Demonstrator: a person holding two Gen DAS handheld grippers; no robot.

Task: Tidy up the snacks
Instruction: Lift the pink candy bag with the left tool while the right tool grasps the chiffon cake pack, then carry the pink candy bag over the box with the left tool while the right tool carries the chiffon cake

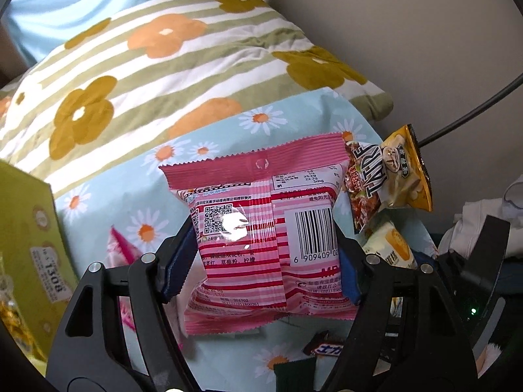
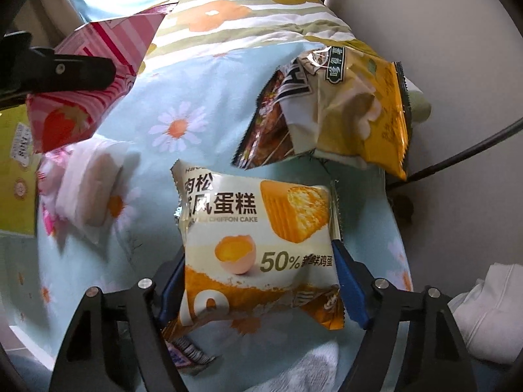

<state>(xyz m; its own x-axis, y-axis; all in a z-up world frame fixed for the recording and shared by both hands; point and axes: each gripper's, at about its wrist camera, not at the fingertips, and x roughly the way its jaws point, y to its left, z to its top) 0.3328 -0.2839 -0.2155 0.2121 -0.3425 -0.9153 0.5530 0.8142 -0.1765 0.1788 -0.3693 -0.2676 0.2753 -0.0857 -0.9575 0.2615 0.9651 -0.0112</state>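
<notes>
My left gripper is shut on a pink striped snack packet, held back side up above the daisy-print sheet. My right gripper is shut on a white and orange chiffon cake packet. The pink packet and the left gripper also show at the upper left of the right wrist view. A yellow snack bag and a dark bag under it lie on the sheet beyond the cake; they show at the right of the left wrist view.
A green box stands at the left. A white-wrapped cake lies on the sheet left of the chiffon cake. A small chocolate bar lies near the front. A striped flower pillow lies behind. White cloth and a black cable are at the right.
</notes>
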